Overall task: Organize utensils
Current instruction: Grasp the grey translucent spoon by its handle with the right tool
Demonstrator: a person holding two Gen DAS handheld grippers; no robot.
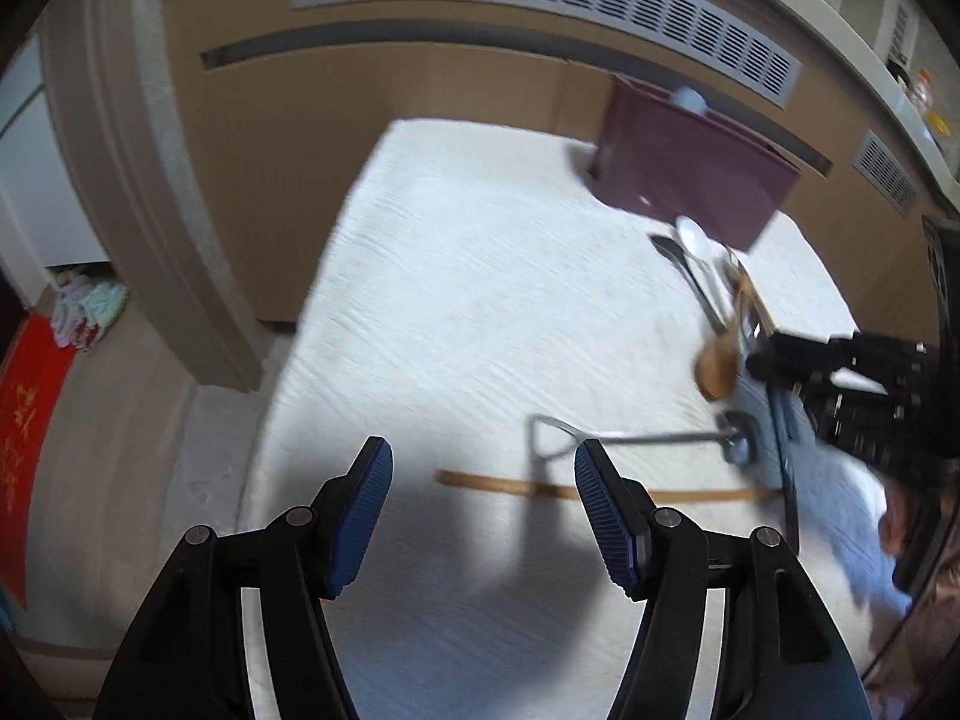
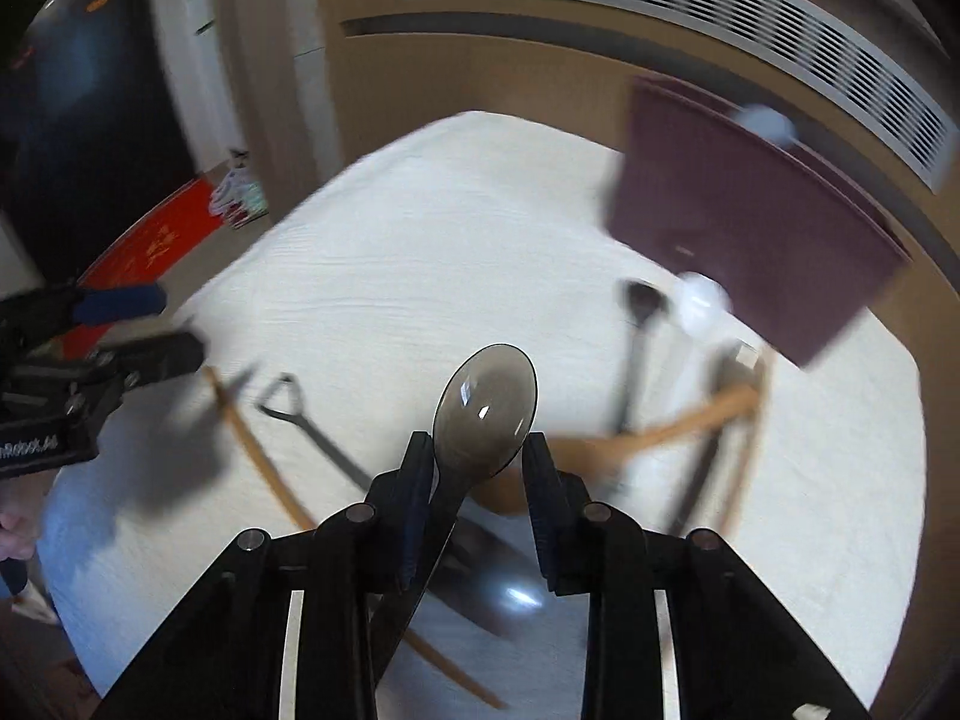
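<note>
Rising between the right gripper (image 2: pixel 477 450) fingers, a held grey spoon (image 2: pixel 486 408); left gripper (image 1: pixel 483 468) wide

No legible text anywhere.

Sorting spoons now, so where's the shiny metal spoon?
In the right wrist view the metal spoon sits between the right gripper's fingers, bowl forward, above the white tablecloth.

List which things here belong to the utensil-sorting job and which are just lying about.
Job:
metal spoon, held by right gripper
maroon box
wooden spoon
black spoon
white spoon
shovel-handled spoon
chopstick

Lying about:
red mat
shoes
</note>
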